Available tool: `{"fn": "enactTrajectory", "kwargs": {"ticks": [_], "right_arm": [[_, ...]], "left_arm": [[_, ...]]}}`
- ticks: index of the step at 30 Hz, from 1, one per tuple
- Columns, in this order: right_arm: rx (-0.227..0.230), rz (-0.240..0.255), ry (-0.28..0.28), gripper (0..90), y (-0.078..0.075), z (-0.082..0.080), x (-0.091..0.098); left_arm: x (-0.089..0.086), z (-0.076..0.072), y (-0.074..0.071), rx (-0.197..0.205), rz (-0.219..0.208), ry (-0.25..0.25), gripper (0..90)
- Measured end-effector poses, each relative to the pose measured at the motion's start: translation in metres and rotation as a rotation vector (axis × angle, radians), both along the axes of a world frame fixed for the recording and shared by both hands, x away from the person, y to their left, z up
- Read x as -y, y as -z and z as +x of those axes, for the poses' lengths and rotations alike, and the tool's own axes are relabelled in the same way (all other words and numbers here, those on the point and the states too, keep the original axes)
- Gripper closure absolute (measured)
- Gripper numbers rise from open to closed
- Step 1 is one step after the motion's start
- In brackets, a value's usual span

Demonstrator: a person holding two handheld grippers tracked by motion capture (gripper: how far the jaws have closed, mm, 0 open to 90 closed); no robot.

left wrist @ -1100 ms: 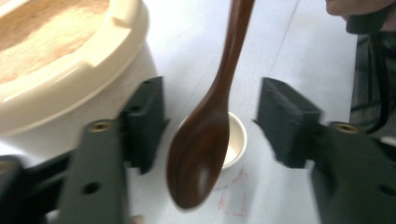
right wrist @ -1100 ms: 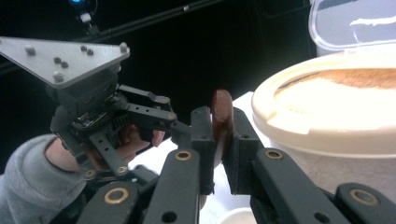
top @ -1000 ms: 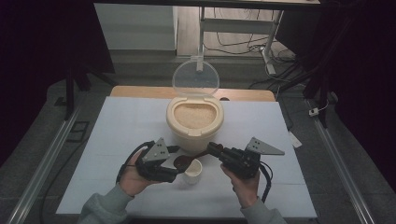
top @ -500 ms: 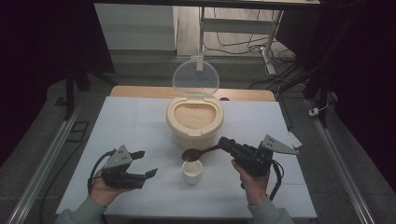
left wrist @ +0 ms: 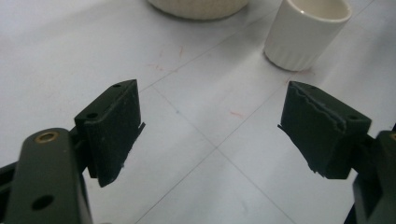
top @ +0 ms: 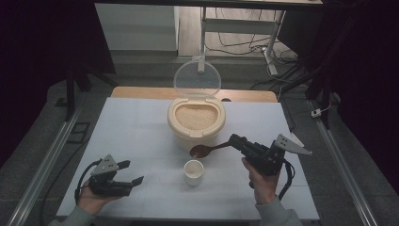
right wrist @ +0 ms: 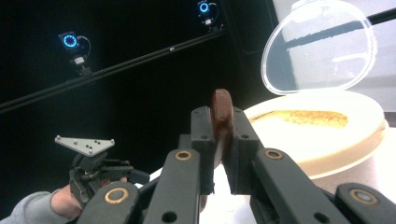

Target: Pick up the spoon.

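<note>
**While right claw grips spoon, left claw gapes over bare tabletop**

Where the white tabletop (top: pixel 141 122) meets its far edge, near the middle: a cream rice container (top: pixel 196 121), clear lid (top: pixel 197 79) tipped up and back, pale grain level inside. Just in front of it, apart from its base, a small white ribbed cup (top: pixel 193 172), upright.

To the right, right claw (top: pixel 234 140) held in the person's right hand (top: pixel 260 181), jaws pressed tight on the handle of a dark brown wooden spoon (top: pixel 207 149). Spoon pointing left, bowl hanging above the tabletop between container and cup, touching neither as far as can be told from above. Contents of the spoon bowl: cannot tell. Through the right gripper view, spoon (right wrist: pixel 221 116) seen edge-on, pinched between the two black jaws, with the container (right wrist: pixel 322 130) and raised lid (right wrist: pixel 322 46) beyond at right.

To the left, near the front edge, left claw (top: pixel 131 172) low over the tabletop in the left hand (top: pixel 94 200), jaws spread wide, gripping nothing, well apart from the cup. Through the left gripper view, faint grid lines on the tabletop (left wrist: pixel 196 121) between the parted jaws, the cup (left wrist: pixel 307 30) beyond at upper right, a sliver of the container base (left wrist: pixel 198 5) at the top edge.
</note>
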State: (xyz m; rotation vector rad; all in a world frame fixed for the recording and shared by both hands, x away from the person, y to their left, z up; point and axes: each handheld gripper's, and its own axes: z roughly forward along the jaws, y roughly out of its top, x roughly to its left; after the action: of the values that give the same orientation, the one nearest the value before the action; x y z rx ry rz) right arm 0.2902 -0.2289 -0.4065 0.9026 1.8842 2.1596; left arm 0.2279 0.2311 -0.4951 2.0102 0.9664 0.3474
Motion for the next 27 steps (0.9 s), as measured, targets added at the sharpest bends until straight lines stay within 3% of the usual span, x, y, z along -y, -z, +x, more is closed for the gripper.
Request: {"fn": "enactTrajectory", "kwargs": {"ticks": [14, 27], "right_arm": [[0.028, 0.025, 0.052, 83.6, -0.009, 0.0, 0.019], [0.039, 0.033, 0.063, 83.6, -0.012, 0.001, 0.019]], "left_arm": [[-0.003, 0.0, 0.011, -0.016, 0.011, -0.013, 19.1], [-0.007, 0.004, 0.017, -0.029, 0.021, -0.026, 18.5]]}}
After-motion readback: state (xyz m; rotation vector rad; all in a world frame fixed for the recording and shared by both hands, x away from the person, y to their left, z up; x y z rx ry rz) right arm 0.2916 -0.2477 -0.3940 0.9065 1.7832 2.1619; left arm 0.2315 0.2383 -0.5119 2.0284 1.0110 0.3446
